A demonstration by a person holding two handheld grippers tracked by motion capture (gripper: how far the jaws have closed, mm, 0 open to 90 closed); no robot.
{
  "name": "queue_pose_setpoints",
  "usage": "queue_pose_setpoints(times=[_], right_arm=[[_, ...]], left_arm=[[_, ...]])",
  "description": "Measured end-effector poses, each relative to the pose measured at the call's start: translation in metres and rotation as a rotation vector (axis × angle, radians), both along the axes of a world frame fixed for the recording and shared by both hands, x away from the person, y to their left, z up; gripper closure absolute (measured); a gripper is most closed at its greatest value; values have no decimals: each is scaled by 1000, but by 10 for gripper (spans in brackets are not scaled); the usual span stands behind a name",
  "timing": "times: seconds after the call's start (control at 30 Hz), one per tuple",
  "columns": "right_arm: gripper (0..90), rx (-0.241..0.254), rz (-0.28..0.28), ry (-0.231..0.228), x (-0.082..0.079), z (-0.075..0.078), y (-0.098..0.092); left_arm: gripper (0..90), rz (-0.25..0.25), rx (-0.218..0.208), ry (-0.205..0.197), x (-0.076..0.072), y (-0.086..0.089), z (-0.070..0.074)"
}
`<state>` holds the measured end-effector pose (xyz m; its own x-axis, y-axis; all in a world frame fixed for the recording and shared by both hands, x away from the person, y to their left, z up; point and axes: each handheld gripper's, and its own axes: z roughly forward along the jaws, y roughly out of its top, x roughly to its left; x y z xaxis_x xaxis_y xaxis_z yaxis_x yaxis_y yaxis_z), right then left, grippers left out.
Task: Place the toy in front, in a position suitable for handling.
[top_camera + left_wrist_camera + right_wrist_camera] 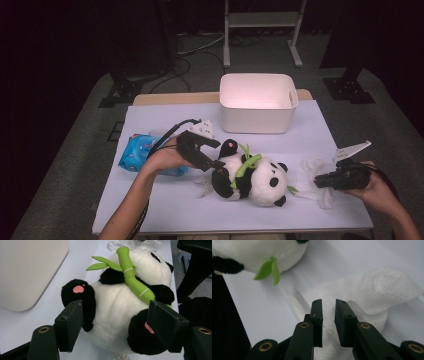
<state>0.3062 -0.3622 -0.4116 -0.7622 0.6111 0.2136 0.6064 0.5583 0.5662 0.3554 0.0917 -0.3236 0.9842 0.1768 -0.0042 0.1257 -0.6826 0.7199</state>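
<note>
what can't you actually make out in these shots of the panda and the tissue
- Print on the blue plastic wipes pack: too small in the high view, partly covered by the left hand.
- Whether the left gripper presses the black-and-white plush panda: in the left gripper view the jaws stand either side of it, contact unclear.
- Floor of the white plastic bin: washed out in the high view.
- Crumpled white paper tissue: its near part is hidden behind the right gripper.

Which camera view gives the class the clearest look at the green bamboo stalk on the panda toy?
The left gripper view: the bamboo stalk lies large and sharp across the panda toy, leaves and white bands visible. The high view shows the stalk small on the toy's chest. The right gripper view catches green leaves beside the toy.
</note>
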Motion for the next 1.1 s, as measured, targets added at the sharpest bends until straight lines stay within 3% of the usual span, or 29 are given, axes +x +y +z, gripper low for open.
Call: queue_pose_setpoints(times=[0.53, 1.1], right_arm=[[726, 41, 67, -47, 17, 31, 22], [663, 67, 157, -88, 50, 69, 58]], left_arm=[[260, 32, -17, 6, -2, 16, -8], [208, 90, -42, 5, -15, 41, -27]])
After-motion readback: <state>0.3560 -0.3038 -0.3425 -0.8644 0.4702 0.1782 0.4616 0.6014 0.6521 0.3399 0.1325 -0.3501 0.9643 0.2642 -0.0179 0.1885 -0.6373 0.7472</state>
